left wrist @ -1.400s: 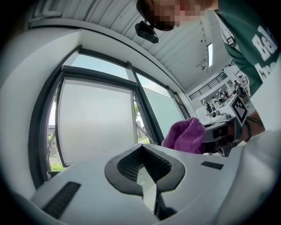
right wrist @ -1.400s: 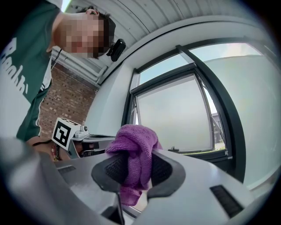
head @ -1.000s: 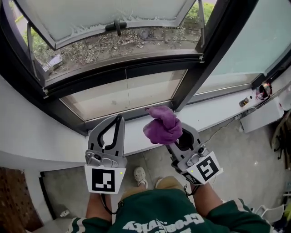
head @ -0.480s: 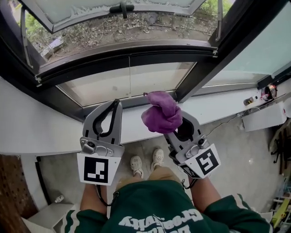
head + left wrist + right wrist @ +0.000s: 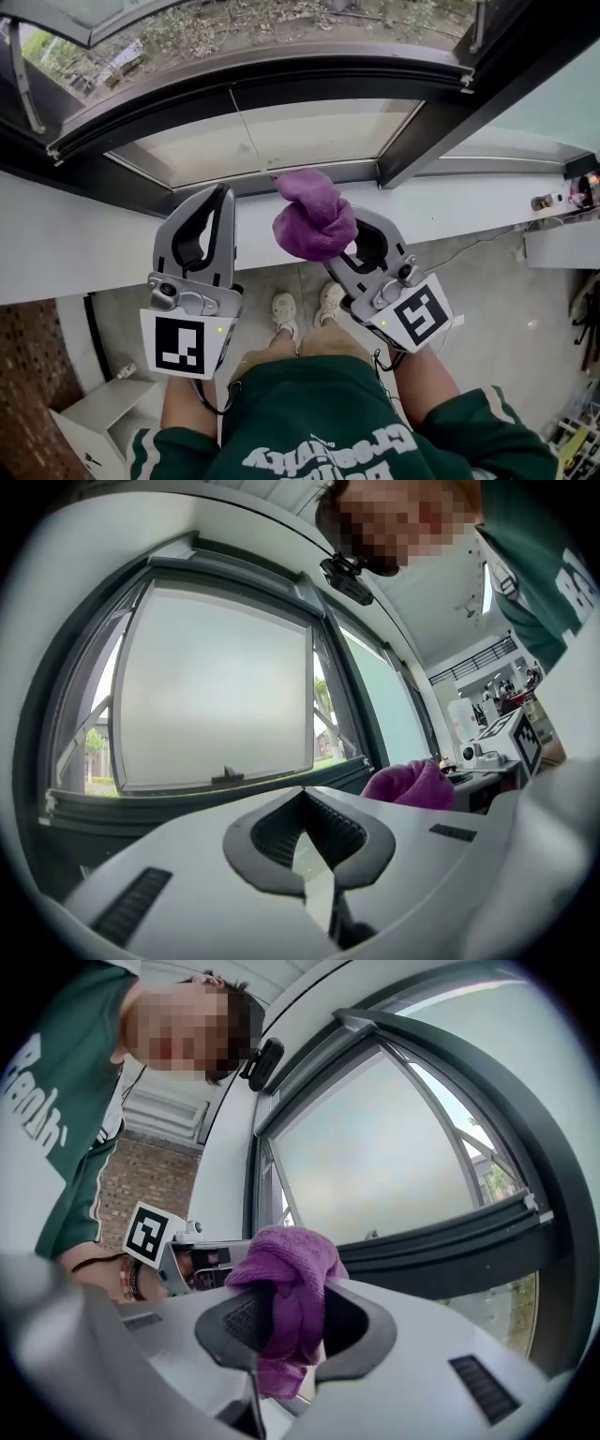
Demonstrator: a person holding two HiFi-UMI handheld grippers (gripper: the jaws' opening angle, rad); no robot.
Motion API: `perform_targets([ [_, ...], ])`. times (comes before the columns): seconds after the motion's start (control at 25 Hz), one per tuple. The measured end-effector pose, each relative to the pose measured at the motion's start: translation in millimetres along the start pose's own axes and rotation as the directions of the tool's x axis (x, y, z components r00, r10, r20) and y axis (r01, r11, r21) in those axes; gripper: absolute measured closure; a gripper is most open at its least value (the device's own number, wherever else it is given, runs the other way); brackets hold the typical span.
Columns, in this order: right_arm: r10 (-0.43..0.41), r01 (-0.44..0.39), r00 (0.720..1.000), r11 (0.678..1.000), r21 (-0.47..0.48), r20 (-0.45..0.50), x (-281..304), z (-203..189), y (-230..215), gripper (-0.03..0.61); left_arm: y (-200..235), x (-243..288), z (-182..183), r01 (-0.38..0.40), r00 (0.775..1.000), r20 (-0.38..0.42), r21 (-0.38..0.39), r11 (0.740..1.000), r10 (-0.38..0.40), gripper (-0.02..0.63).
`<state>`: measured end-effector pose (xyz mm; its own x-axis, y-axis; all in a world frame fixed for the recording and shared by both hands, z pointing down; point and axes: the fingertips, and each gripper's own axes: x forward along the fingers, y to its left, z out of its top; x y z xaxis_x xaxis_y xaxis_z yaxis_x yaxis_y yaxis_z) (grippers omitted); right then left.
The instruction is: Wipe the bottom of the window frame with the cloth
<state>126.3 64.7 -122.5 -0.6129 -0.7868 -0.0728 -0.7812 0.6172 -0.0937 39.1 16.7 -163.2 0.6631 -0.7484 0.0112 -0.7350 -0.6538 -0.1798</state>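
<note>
We hold a bunched purple cloth (image 5: 281,1255) pinched between the jaws of our right gripper (image 5: 292,1285), most of it bulging past the tips. Our left gripper (image 5: 304,792) has its jaws pressed together on nothing. The dark window frame (image 5: 281,66) lies beyond both pairs of jaws.

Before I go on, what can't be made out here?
Head view: the cloth hides the tips of the right gripper and the spot behind it, so contact with the bottom frame rail is unclear.
Head view: the open sash is cut off by the top edge.
Dirt on the rail: too small.
</note>
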Motion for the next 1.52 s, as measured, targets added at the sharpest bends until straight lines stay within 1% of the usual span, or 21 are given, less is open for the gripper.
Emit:
perform_targets([
  [0.12,0.018,-0.017,1.0,0.999,0.04,-0.016,-10,-25,-14,0.465,-24,15,-24,0.048,0.998,-0.044,0.007,0.999,-0.048,0.604],
  [0.2,0.041,-0.04,0.998,0.999,0.022,-0.055,-12,-46,-19,0.465,-31,24,-41,0.062,0.995,-0.076,0.0,0.998,-0.062,0.604],
  [0.32,0.052,-0.05,0.995,0.998,0.035,-0.079,-8,-69,-25,0.465,-30,33,-58,0.061,0.995,-0.075,-0.021,0.998,-0.062,0.604],
  [0.4,0.046,-0.041,0.994,0.998,0.055,-0.095,-2,-84,-23,0.465,-26,32,-71,0.078,0.994,-0.075,-0.022,0.997,-0.08,0.604],
  [0.52,0.043,-0.033,0.99,0.996,0.082,-0.132,18,-112,-10,0.466,-3,20,-101,0.096,0.99,-0.101,0.011,0.995,-0.094,0.604],
  [0.6,0.043,-0.03,0.986,0.996,0.086,-0.16,39,-135,3,0.465,19,6,-133,0.119,0.986,-0.121,0.016,0.993,-0.117,0.604],
  [0.68,0.063,-0.053,0.978,0.997,0.054,-0.199,66,-162,23,0.466,44,-10,-172,0.137,0.98,-0.142,-0.012,0.99,-0.137,0.604],
  [0.76,0.076,-0.075,0.967,0.997,0.014,-0.243,98,-192,45,0.466,71,-28,-213,0.133,0.976,-0.167,-0.048,0.99,-0.14,0.604],
  [0.84,0.078,-0.077,0.958,0.997,0.014,-0.275,131,-226,66,0.466,97,-43,-249,0.128,0.973,-0.186,-0.065,0.99,-0.138,0.604],
  [0.92,0.099,-0.091,0.944,0.995,0.038,-0.314,161,-265,87,0.466,122,-57,-284,0.109,0.97,-0.207,-0.09,0.99,-0.126,0.604],
  [0.96,0.12,-0.108,0.933,0.993,0.055,-0.338,174,-286,98,0.466,135,-63,-301,0.087,0.969,-0.221,-0.109,0.99,-0.109,0.604],
  [1.04,0.171,-0.144,0.912,0.985,0.099,-0.373,201,-328,117,0.466,163,-74,-328,0.026,0.971,-0.232,-0.137,0.99,-0.057,0.604],
  [1.08,0.19,-0.154,0.905,0.98,0.124,-0.38,213,-348,125,0.466,176,-79,-340,-0.003,0.973,-0.229,-0.14,0.99,-0.029,0.604],
  [1.2,0.218,-0.158,0.901,0.97,0.183,-0.376,249,-403,139,0.466,206,-96,-377,-0.081,0.97,-0.237,-0.139,0.987,0.046,0.604],
  [1.32,0.231,-0.178,0.896,0.969,0.17,-0.38,278,-446,145,0.466,223,-113,-413,-0.15,0.959,-0.263,-0.156,0.976,0.106,0.604],
  [1.44,0.244,-0.194,0.883,0.967,0.162,-0.401,300,-492,147,0.466,231,-127,-444,-0.176,0.954,-0.274,-0.169,0.97,0.125,0.604],
  [1.52,0.241,-0.182,0.889,0.966,0.183,-0.389,313,-516,146,0.466,233,-129,-464,-0.175,0.955,-0.269,-0.17,0.97,0.125,0.604],
])
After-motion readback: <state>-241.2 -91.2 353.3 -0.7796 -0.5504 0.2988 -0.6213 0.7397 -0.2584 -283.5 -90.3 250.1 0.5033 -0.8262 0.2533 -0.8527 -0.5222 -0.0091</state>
